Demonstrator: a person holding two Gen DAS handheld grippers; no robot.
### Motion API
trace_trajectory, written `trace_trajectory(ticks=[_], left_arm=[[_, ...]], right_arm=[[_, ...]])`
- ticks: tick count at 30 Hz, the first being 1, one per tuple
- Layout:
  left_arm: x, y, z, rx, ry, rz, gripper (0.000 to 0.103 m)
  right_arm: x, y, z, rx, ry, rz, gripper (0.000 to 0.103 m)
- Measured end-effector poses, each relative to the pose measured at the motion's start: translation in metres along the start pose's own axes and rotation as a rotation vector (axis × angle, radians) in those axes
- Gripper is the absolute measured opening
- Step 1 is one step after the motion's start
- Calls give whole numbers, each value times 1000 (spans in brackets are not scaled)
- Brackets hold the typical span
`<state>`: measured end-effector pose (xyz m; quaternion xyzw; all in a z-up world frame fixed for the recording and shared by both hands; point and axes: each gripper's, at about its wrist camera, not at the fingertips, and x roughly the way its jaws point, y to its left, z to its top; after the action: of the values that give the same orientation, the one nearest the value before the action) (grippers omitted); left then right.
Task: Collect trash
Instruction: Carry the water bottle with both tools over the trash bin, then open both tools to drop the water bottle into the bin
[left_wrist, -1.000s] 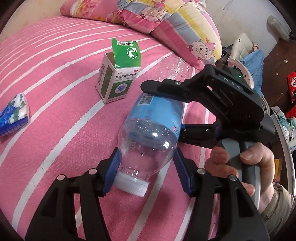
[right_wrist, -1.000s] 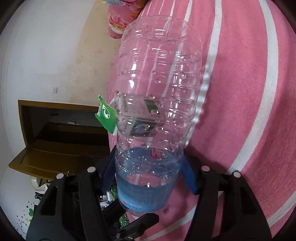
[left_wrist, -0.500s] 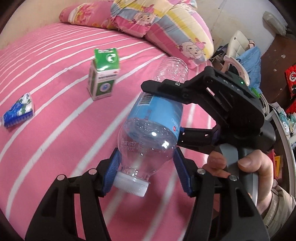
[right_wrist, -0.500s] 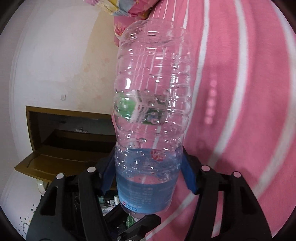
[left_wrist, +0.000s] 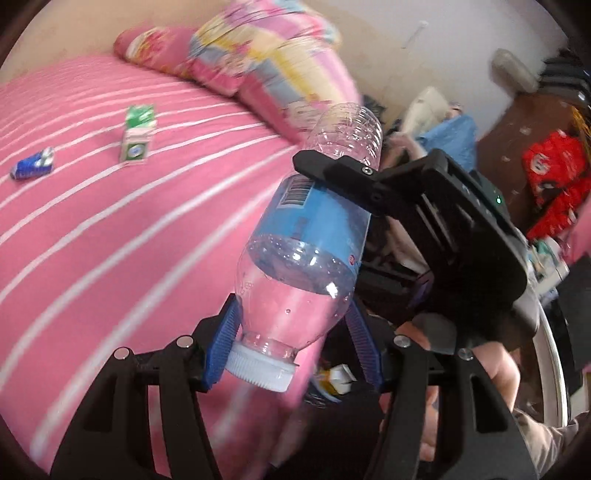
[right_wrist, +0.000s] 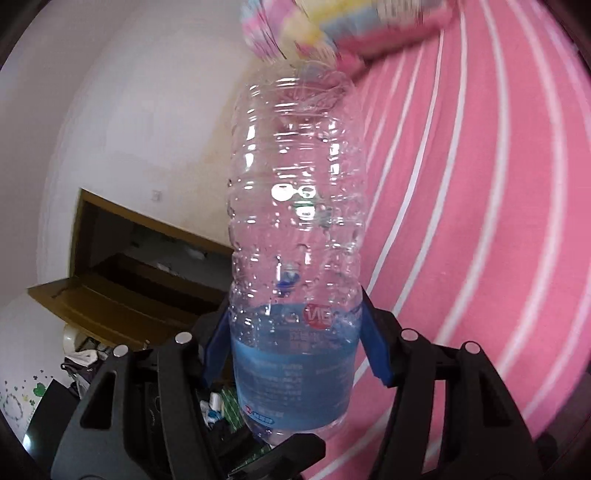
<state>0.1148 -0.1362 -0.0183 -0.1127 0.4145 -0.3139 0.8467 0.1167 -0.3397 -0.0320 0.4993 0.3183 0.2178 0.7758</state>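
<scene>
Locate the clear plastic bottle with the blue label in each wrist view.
Left wrist: clear plastic bottle centre, white cap nearest the lens.
Right wrist: bottle centre, its base pointing away from the lens.
Shared landmark: pink striped bedspread, left here, right there.

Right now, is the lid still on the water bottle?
Yes, shut. The white cap sits screwed on the plastic water bottle neck, beside the left hand-held gripper pads.

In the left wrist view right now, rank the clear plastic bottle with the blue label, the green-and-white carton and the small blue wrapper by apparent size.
1. Clear plastic bottle with the blue label, though nearness inflates it.
2. Green-and-white carton.
3. Small blue wrapper, only slightly smaller than the carton.
</scene>
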Motion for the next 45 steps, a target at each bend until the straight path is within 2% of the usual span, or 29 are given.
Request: trace_trajectory(ticks=[5, 9, 17, 22, 25, 27, 34, 35, 36, 37, 39, 41, 45], left_arm=[[-4, -69, -16, 101, 43, -37, 56], [10, -109, -29, 113, 99, -82, 56], [80, -158, -62, 90, 270, -129, 57], [131, -159, -80, 58, 371, -151, 56], [161, -162, -87, 57, 440, -148, 57], [186, -159, -91, 43, 496, -146, 57], [251, -148, -110, 22, 669, -70, 59], [257, -148, -111, 26, 682, -55, 63], [266, -147, -112, 30, 692, -19, 79], [269, -145, -112, 31, 689, 6, 89], [275, -141, -109, 11, 670, 26, 89], [276, -138, -107, -16, 664, 16, 89], [275, -135, -101, -71, 645, -12, 89]], right_arm=[[-92, -9, -12, 43, -87, 40, 61], [-150, -32, -24, 93, -140, 34, 61], [-199, -105, -32, 259, -198, -21, 62], [-213, -161, -34, 362, -208, -79, 62], [-219, -179, -20, 426, -221, -83, 62], [-221, -204, -17, 494, -224, -96, 62], [-210, -266, -30, 698, -215, -110, 62], [-209, -277, -33, 735, -227, -108, 62], [-209, -282, -32, 753, -239, -108, 63], [-212, -290, -32, 785, -263, -123, 74], [-216, -300, -31, 814, -300, -181, 94], [-226, -302, -27, 810, -344, -195, 94], [-231, -296, -22, 782, -338, -211, 94]])
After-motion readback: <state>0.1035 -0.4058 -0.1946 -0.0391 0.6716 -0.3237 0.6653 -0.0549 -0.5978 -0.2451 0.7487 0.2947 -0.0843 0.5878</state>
